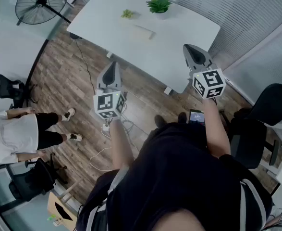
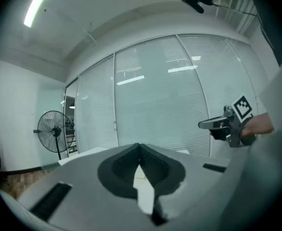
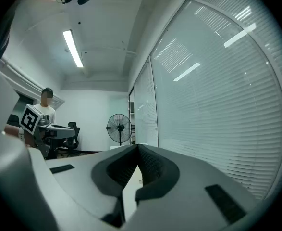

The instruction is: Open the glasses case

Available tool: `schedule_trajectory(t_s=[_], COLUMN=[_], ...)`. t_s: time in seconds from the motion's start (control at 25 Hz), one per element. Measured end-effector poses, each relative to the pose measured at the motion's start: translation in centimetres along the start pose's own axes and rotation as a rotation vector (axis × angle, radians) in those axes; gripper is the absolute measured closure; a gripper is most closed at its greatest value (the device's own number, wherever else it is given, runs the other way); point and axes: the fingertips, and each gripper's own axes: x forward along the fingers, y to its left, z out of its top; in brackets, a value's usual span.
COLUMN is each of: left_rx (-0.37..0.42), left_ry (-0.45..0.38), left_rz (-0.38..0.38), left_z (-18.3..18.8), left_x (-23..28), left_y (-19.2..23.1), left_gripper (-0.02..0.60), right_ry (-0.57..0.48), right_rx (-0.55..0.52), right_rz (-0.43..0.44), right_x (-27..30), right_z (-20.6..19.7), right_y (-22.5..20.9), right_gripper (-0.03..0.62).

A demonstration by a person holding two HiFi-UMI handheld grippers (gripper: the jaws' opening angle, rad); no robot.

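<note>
A flat pale glasses case point(image 1: 144, 32) lies shut on the white table point(image 1: 179, 57), seen in the head view at the top. Both grippers hang in the air short of the table's near edge, well apart from the case. My left gripper point(image 1: 113, 64) points roughly level toward the table, and its jaws meet at the tips point(image 2: 140, 146) with nothing between them. My right gripper point(image 1: 188, 47) is also level, with jaws closed tip to tip point(image 3: 137, 147) and empty. Neither gripper view shows the case.
Two small green plants point(image 1: 159, 5) point(image 1: 127, 14) stand on the table beyond the case. A standing fan point(image 1: 37, 4) is at the far left. A person in a white shirt point(image 1: 11, 134) sits left, near office chairs point(image 1: 8, 88). Cables point(image 1: 107, 129) lie on the wooden floor. Blinds cover the glass wall point(image 3: 217, 95).
</note>
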Motion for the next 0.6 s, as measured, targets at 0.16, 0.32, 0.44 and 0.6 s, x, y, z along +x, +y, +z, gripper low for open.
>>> schedule_trajectory(t_s=[0.16,0.32,0.44,0.6], left_rx=[-0.023,-0.032,-0.027,-0.021], left_ry=[-0.008,-0.003,-0.001,0.000], left_rz=[0.013,0.039,0.043,0.049], left_z=[0.1,0.1,0.3,0.5], left_x=[0.2,0.4,0.5,0.8], left_y=[-0.5,-0.7,-1.1,-1.8], left_gripper=[0.583,0.581,0.581,0.581], right_ry=[-0.016,-0.018,-0.026,-0.067], right_rx=[-0.016,-0.017,-0.021,-0.016], right_rz=[0.012,0.022,0.035,0.064], right_x=[0.4,0.1,0.0,-0.3], right_z=[1.1,0.9,1.0,1.7], right_y=[-0.4,-0.5,-0.6,-0.6], right_gripper=[0.579,0.579,0.579,0.579])
